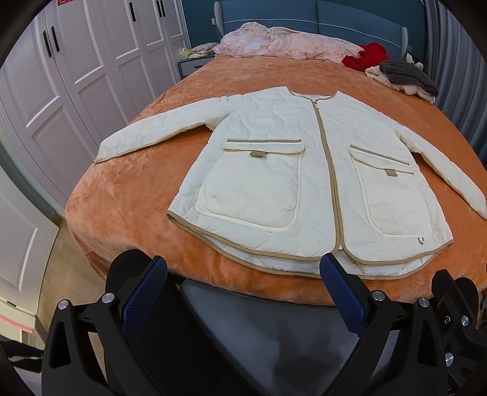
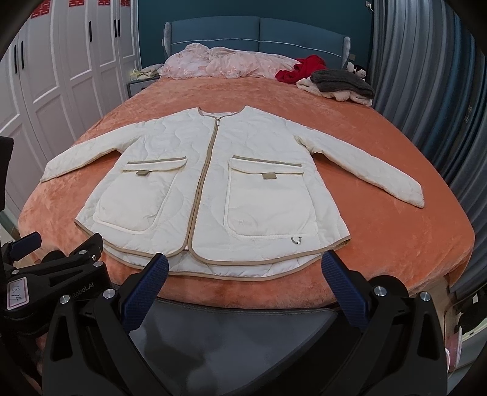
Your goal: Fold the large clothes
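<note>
Orange bedding point(image 1: 121, 189) carries a cream jacket point(image 1: 274, 170) spread flat, zipped. Left gripper point(image 1: 243, 274) and right gripper point(image 2: 245, 271) hover at its hem, both spread wide, empty.

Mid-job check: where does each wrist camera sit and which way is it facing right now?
Left wrist: behind the open left gripper, at the bed's foot, facing the headboard.
Right wrist: behind the open right gripper, same heading; the left gripper shows at its left.
Shared: cream jacket flat on the orange blanket.

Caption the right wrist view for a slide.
Open right gripper hovers before a cream quilted jacket spread flat, zipped, on an orange bedspread.
</note>
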{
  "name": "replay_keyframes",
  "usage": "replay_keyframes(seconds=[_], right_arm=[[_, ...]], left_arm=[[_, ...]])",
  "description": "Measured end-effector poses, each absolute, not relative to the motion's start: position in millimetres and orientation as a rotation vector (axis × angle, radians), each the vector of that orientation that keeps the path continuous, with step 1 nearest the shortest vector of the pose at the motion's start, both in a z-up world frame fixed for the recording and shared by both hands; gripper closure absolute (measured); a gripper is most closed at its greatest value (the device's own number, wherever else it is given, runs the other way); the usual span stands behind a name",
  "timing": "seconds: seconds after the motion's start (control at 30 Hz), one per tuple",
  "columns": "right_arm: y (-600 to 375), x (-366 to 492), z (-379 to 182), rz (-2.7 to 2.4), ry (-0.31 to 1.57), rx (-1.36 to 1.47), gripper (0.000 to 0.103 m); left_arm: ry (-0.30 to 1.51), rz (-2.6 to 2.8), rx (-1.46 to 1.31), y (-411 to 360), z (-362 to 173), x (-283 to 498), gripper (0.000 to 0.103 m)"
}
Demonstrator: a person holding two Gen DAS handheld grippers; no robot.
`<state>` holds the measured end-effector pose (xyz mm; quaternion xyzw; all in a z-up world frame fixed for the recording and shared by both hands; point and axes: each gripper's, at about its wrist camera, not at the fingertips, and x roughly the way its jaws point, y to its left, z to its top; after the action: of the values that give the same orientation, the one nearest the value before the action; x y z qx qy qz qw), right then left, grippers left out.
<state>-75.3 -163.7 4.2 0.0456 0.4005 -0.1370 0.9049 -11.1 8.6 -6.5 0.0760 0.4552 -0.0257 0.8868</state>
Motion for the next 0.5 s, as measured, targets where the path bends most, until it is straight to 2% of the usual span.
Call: replay_keyframes(seconds=[0.33,0.5], right_arm=[[-182,-68,0,-0.24,0.833,0.158,0.005],[-244,-58,-5,-0.265,0.811,0.328,0.005]], left_arm=[[0.948,-0.054,0.148,10,-10,-6,0.005],[0.918,-0.056,0.154,10,-8,10,0.005]])
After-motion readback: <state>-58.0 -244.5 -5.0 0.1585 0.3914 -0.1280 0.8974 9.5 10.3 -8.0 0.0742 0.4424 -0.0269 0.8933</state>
